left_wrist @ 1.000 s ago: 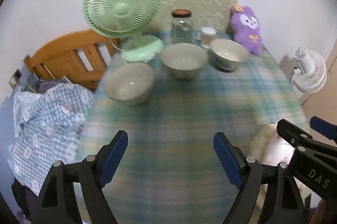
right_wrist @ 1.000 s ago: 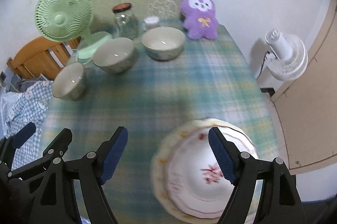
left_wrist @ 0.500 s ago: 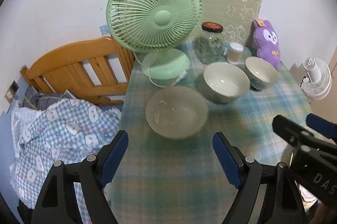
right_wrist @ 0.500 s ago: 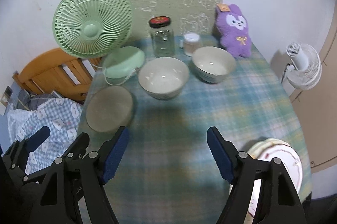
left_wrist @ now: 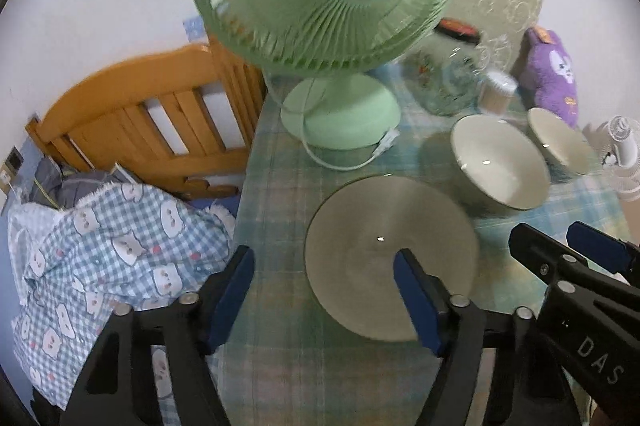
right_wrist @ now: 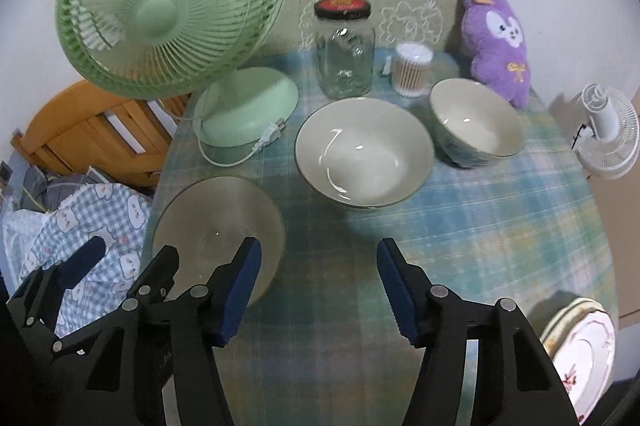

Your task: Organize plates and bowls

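Three pale bowls stand in a row on the checked tablecloth. The nearest bowl [left_wrist: 384,250] [right_wrist: 216,222] sits by the table's left edge. My left gripper [left_wrist: 326,296] is open and its jaws are closing. The bowl's near left rim lies between them, and the right finger [left_wrist: 416,302] hangs over the bowl's inside. My right gripper [right_wrist: 318,286] is open and closing too. Its left finger [right_wrist: 240,282] overlaps the same bowl's right rim. No pad presses on the bowl. The middle bowl [right_wrist: 364,154] and the far bowl [right_wrist: 476,124] stand beyond. A stack of flowered plates [right_wrist: 580,350] lies at the lower right.
A green desk fan [right_wrist: 172,10] with a loose cord stands just behind the nearest bowl. A glass jar [right_wrist: 344,54], a tub of cotton swabs [right_wrist: 412,70] and a purple plush [right_wrist: 496,42] line the back. A wooden headboard [left_wrist: 152,118] and checked bedding [left_wrist: 112,250] border the table's left edge.
Both grippers have moved left and down across the table to the leftmost bowl. The plates have slid to the right wrist view's lower right corner. Both pairs of jaws have narrowed.
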A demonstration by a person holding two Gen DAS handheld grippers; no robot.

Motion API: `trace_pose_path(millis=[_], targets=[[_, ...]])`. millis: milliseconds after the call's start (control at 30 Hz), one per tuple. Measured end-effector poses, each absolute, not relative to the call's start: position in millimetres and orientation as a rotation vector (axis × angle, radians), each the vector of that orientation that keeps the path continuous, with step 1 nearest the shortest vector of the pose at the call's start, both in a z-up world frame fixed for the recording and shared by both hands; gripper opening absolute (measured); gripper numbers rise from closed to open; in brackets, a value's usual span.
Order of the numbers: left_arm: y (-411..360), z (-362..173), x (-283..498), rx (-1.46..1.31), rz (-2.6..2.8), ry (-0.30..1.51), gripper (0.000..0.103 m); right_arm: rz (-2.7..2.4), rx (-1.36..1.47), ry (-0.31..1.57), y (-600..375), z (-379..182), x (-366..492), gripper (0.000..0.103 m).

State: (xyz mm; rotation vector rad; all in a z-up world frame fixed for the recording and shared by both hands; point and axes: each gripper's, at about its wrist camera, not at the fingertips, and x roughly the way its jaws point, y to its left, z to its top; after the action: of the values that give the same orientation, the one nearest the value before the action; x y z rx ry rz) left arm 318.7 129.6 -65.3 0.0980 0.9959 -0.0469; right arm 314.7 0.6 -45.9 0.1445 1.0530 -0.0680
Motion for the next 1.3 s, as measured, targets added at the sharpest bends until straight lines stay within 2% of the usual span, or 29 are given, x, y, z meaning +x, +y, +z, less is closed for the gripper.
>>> trace_pose_path(millis=[67, 267, 433, 633, 733, 1300], targets=[[132, -75, 326, 0.091, -0.055, 1.019, 0.058, -0.065, 0.145, 1.066, 5, -55, 321, 0.056], [134, -98, 341, 0.124, -0.07, 1.059, 0.041, -0.048, 0.112, 1.098, 21, -79, 337, 0.049], [137, -109, 348, 0.12, -0.07, 1.08, 0.034, -0.054, 0.107, 1.121, 26, -94, 346, 0.036], [139, -115, 352, 0.12, -0.069, 1.095, 0.021, -0.059, 0.095, 1.143, 31, -102, 353, 0.021], [135, -116, 352, 0.138, -0.074, 1.1, 0.016, -0.048, 0.091, 1.145, 35, -104, 355, 0.017], [129, -108, 344, 0.15, -0.064, 1.094, 0.015, -0.07, 0.069, 1.129, 34, -96, 345, 0.015]])
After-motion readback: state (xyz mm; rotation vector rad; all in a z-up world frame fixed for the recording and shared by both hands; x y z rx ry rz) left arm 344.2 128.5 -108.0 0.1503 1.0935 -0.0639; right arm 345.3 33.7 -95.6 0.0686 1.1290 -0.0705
